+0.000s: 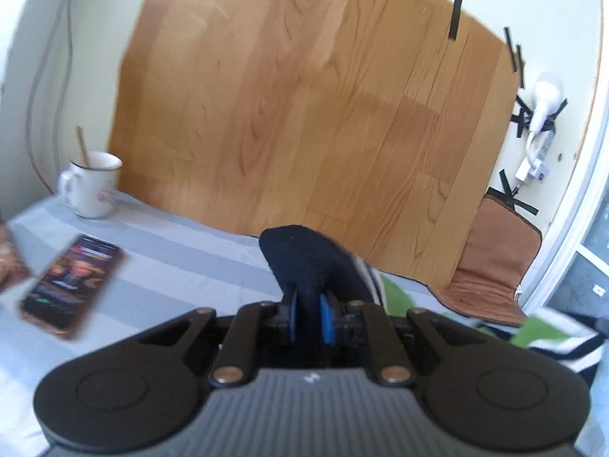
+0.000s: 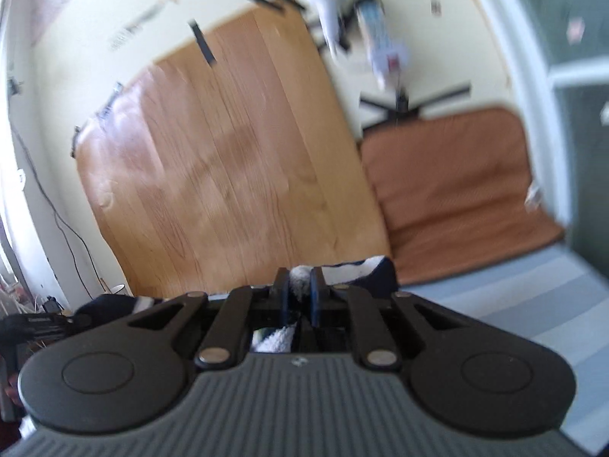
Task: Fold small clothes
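The left claw point(image 1: 308, 314) sits nearest its camera, its blue pads pinched together on the dark navy end of a small striped garment point(image 1: 304, 259), which stands up above the fingers. The rest of the garment, green, white and navy, trails off to the right over the striped grey sheet point(image 1: 171, 262). In the right wrist view, the right claw point(image 2: 300, 297) is likewise clamped on a white fluffy edge of that garment, held clear of the sheet. Both views are blurred, so the hands are probably moving. To fold well, both grips should stay firm and level, the cloth kept taut between them, then laid flat well apart from the phone point(image 1: 72, 285) and mug point(image 1: 93, 186).
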